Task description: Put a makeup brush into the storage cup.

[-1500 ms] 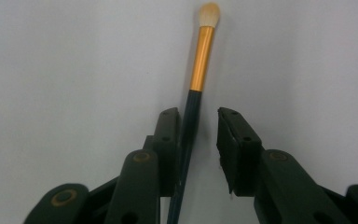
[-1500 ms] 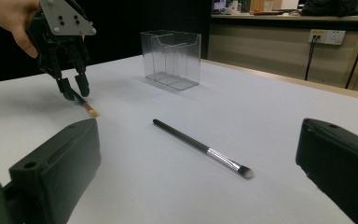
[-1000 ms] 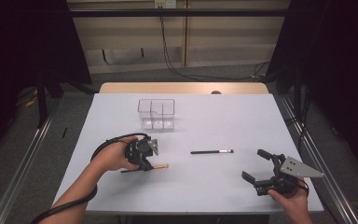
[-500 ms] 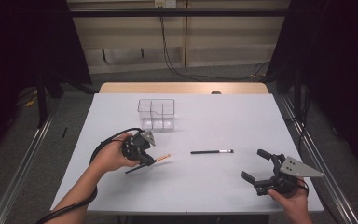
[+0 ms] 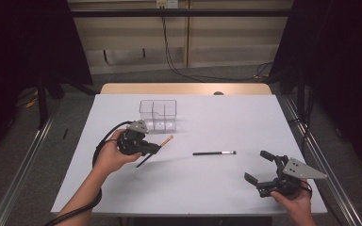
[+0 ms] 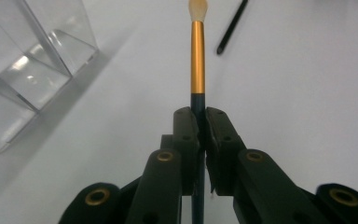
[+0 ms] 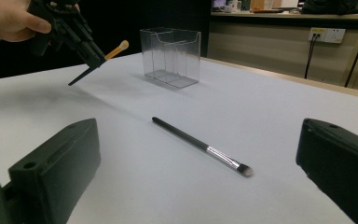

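Note:
My left gripper (image 5: 151, 149) is shut on a makeup brush (image 5: 166, 140) with a dark handle, gold ferrule and pale tip. It holds the brush tilted above the table, tip pointing at the clear acrylic organiser (image 5: 158, 114) just beyond. In the left gripper view the brush (image 6: 197, 56) sticks straight out from the closed jaws, with the organiser (image 6: 28, 60) at the left. A black brush with a silver ferrule (image 5: 214, 153) lies flat mid-table. My right gripper (image 5: 257, 165) rests open near the front right, and the black brush (image 7: 200, 147) lies ahead of its spread jaws.
The white table (image 5: 226, 117) has a wooden strip along its far edge. Metal rails run down both sides of the floor. The organiser (image 7: 170, 56) has several compartments, all with nothing in them. Beyond the table are cables and a wall.
My left gripper has lifted the gold brush off the table and carried it forward and right toward the organiser. The right gripper and the black brush have stayed put.

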Demonstrator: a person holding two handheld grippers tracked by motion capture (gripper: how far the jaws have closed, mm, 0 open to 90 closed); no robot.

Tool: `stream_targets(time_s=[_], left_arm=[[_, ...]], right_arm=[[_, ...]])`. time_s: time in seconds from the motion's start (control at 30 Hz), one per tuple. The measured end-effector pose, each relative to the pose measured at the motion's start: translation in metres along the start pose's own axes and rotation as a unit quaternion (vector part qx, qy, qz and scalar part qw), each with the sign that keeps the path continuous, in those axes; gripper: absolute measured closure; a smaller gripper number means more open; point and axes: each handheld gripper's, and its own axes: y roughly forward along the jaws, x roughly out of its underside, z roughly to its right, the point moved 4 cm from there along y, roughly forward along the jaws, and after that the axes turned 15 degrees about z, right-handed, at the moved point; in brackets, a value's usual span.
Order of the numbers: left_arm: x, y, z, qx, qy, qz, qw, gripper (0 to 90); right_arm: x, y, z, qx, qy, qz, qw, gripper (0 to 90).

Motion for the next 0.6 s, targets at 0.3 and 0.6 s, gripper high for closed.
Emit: stream_targets(time_s=[0.3,0.6], left_arm=[[0.0,-0.0039,-0.0023,-0.015,-0.016,0.068,0.9975,83.6],[-0.0013,-0.0077,-0.0047,-0.038,-0.036,0.136,0.9893,83.6]], right_arm=[[-0.0002,0.0,-0.0002,0.001,-0.001,0.0,1.0,0.0],[-0.0004,0.0001,-0.0006,0.0,-0.001,0.0,1.0,0.0]])
